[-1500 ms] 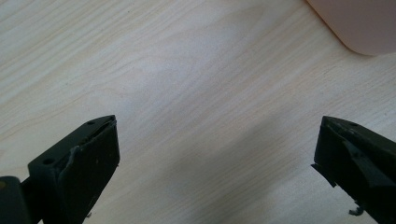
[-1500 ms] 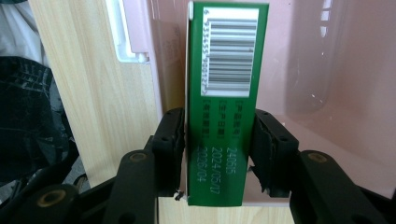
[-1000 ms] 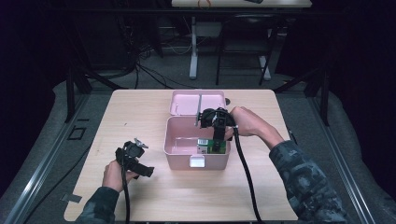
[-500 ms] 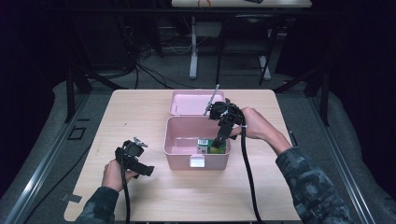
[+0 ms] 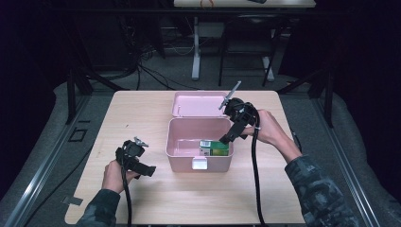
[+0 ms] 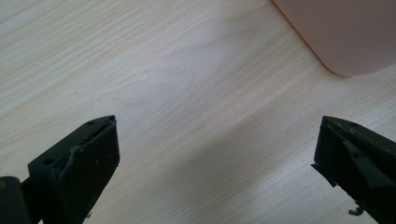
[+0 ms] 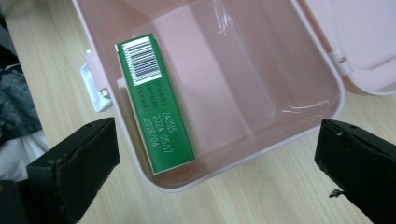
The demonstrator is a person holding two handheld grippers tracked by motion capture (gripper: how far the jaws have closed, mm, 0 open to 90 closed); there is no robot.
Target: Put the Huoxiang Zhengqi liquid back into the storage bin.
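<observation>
**Green carton lies in the open pink box, right gripper open above it**

A light wooden table [image 5: 142, 113] holds a pink plastic box [image 5: 176, 142] near its middle. The box's lid [image 5: 196, 104] is swung open and lies flat toward the far edge of the table. A white latch [image 5: 199, 163] sits on the box wall that faces the near edge.

Inside the box, a green carton [image 7: 156, 105] lies flat on the bottom, against the wall with the latch and toward the box's right corner. It has a white barcode panel at one end and printed dates along its side.

The right gripper [image 5: 228, 137], held in a person's right hand [image 5: 267, 126], hangs over the right side of the box, tilted down toward the carton. Its jaws have just been opening and stand wide apart; nothing is between them, and they do not touch the carton.

The left gripper [image 5: 150, 171], in the person's left hand [image 5: 113, 174], is low over the table near its near-left part, just beside the box. Its jaws are also wide apart with only bare wood between them.
</observation>
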